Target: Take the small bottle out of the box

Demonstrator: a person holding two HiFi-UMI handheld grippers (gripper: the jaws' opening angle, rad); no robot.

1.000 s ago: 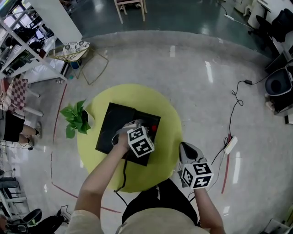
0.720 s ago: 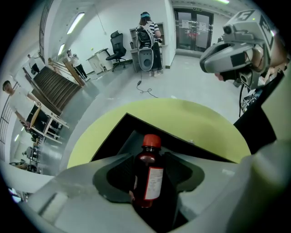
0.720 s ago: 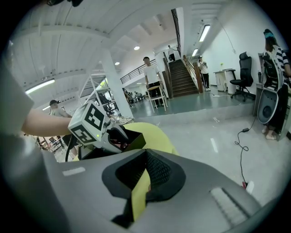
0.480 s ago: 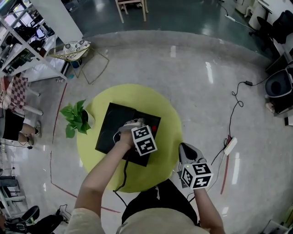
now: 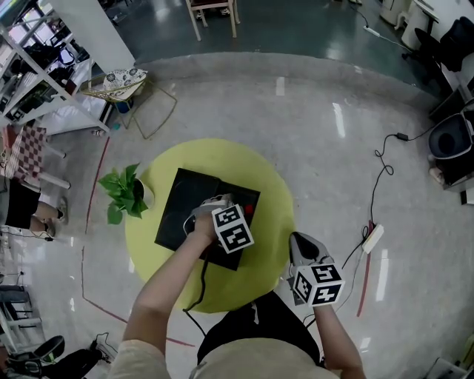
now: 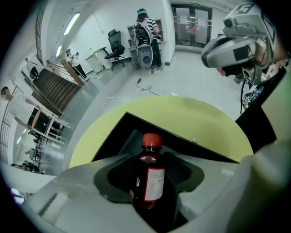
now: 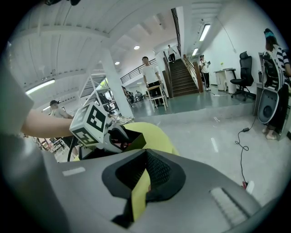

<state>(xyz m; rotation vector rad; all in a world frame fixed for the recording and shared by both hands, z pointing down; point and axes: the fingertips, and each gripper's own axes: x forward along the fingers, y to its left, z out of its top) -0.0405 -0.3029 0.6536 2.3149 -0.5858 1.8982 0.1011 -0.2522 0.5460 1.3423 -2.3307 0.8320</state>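
Note:
A small brown bottle (image 6: 149,175) with a red cap and a white label stands between the jaws of my left gripper (image 6: 146,193), which is shut on it. Behind the bottle the black box (image 6: 119,133) lies open on the round yellow-green table (image 6: 191,118). In the head view the left gripper (image 5: 222,209) hovers over the right part of the box (image 5: 176,209), and the red cap (image 5: 249,209) shows just beside it. My right gripper (image 5: 300,240) hangs off the table's right edge, shut and empty (image 7: 138,182).
A potted plant (image 5: 123,192) stands at the table's left edge. A cable (image 5: 381,166) and a power strip (image 5: 372,235) lie on the floor to the right. Shelves (image 5: 37,66) are at far left, a chair (image 5: 211,13) at the back. People (image 7: 150,77) stand far off.
My left gripper has shifted slightly to the right and up with the bottle in it. The right gripper has stayed where it was.

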